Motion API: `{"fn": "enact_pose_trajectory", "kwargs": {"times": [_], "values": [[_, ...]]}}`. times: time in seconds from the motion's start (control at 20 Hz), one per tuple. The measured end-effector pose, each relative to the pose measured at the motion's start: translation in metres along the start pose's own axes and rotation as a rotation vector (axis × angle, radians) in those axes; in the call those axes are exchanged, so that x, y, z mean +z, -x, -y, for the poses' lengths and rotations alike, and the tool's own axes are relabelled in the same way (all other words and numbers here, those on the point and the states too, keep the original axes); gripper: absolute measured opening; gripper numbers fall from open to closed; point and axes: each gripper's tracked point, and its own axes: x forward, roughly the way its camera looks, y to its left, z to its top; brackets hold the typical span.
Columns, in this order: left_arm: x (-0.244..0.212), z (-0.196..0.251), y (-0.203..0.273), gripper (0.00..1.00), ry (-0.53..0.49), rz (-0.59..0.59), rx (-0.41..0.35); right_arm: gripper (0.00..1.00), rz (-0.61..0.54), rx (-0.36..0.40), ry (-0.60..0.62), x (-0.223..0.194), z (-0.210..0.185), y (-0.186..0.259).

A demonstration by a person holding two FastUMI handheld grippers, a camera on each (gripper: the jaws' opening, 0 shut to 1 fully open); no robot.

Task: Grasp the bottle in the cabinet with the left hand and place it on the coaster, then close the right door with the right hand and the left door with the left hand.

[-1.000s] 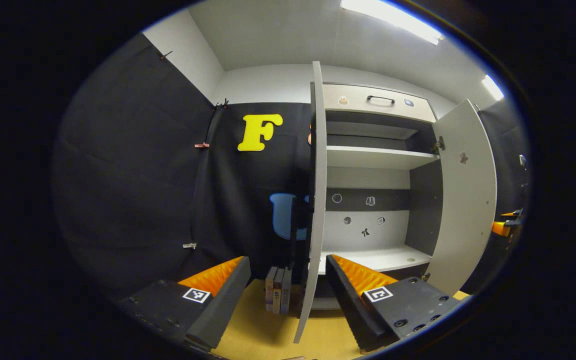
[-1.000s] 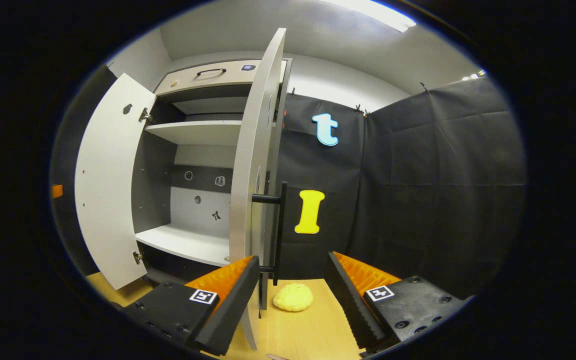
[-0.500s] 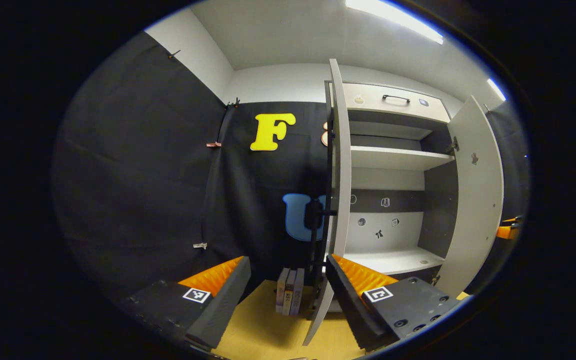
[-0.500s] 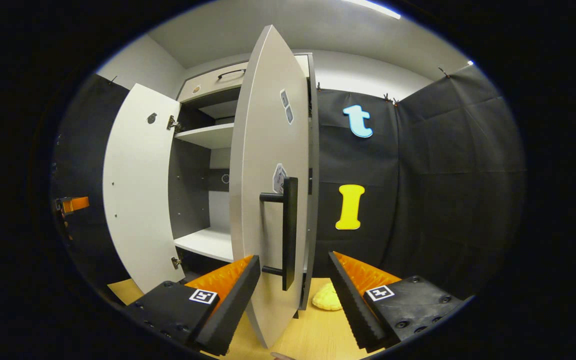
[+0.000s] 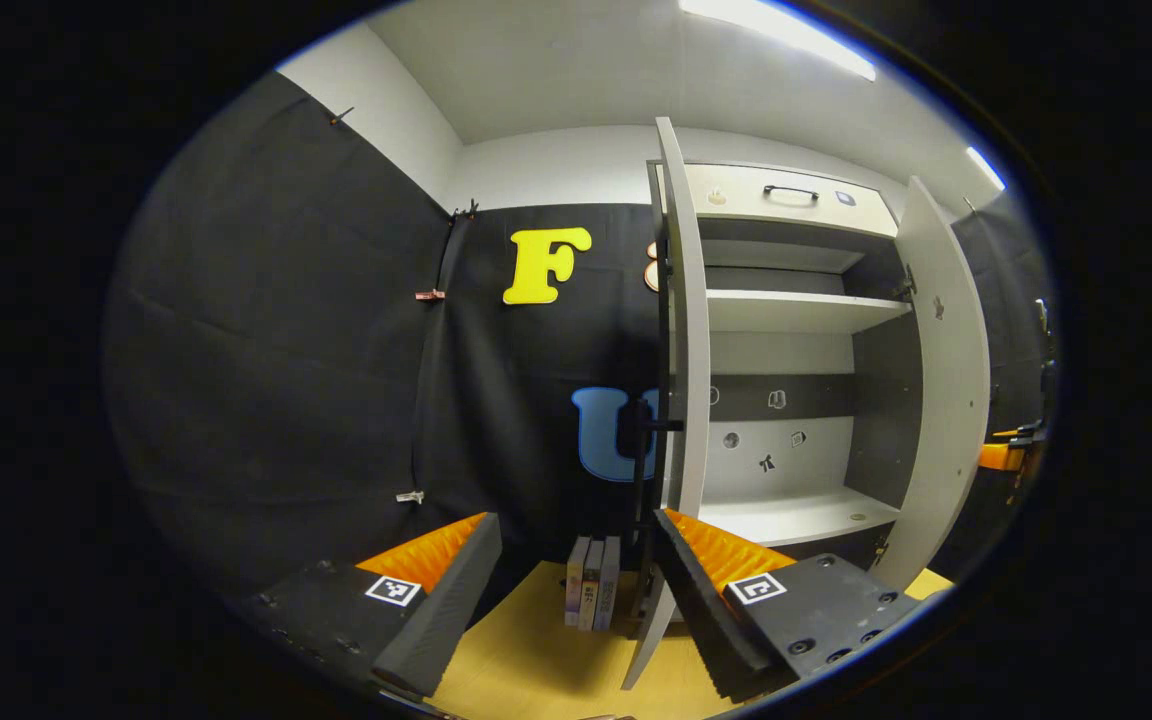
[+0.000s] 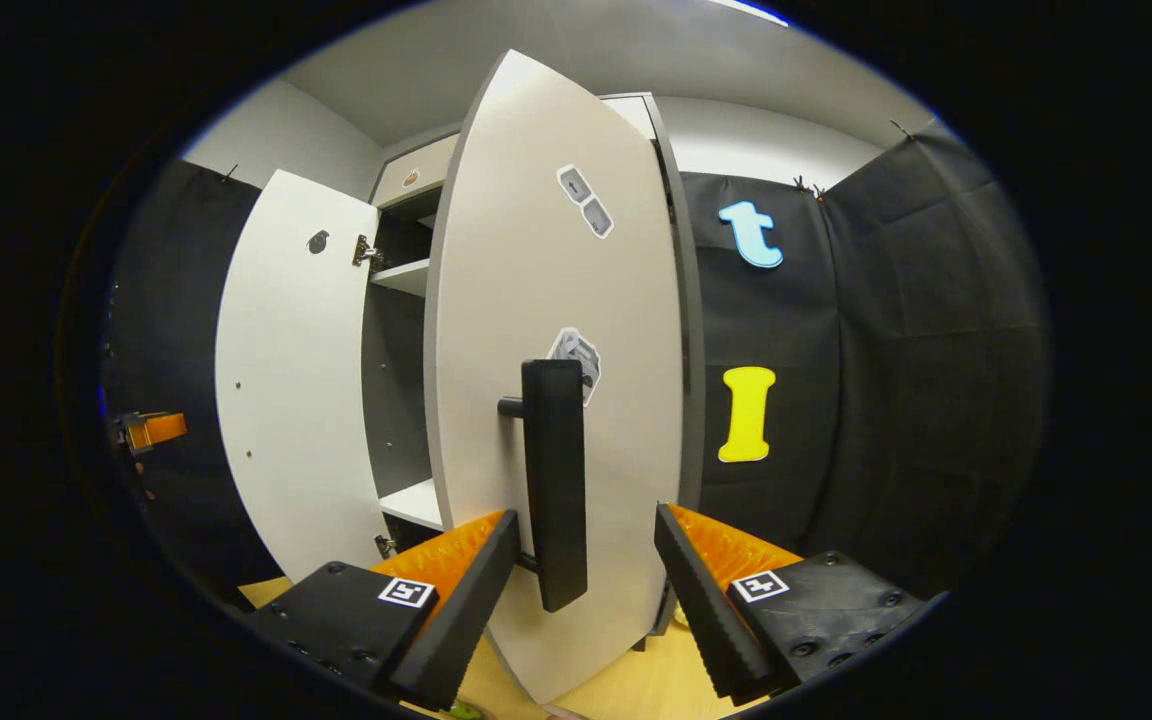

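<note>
Black handle sits between the right gripper jaws — both grippers' jaws wide, empty.

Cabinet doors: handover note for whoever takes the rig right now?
Right gripper: open, straddling the right door handle, pushing the door partway shut.
Left gripper: open, empty, at the edge of the left door, which stands wide open.
Cabinet shelves are bare, so the bottle seems out; bottle and coaster can't be confirmed here.
Left: finish right door, then close left door.
</note>
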Motion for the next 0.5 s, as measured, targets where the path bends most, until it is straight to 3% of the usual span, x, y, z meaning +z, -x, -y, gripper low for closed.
{"fn": "enact_pose_trajectory", "kwargs": {"times": [0.35,0.5], "values": [[-0.003,0.000,-0.002,0.95,0.027,-0.008,0.024,0.93,-0.039,0.143,0.007,-0.015,-0.064,-0.043],[-0.006,-0.003,-0.006,0.96,0.022,-0.005,-0.014,0.96,-0.019,0.141,0.070,-0.013,-0.065,-0.034]]}}
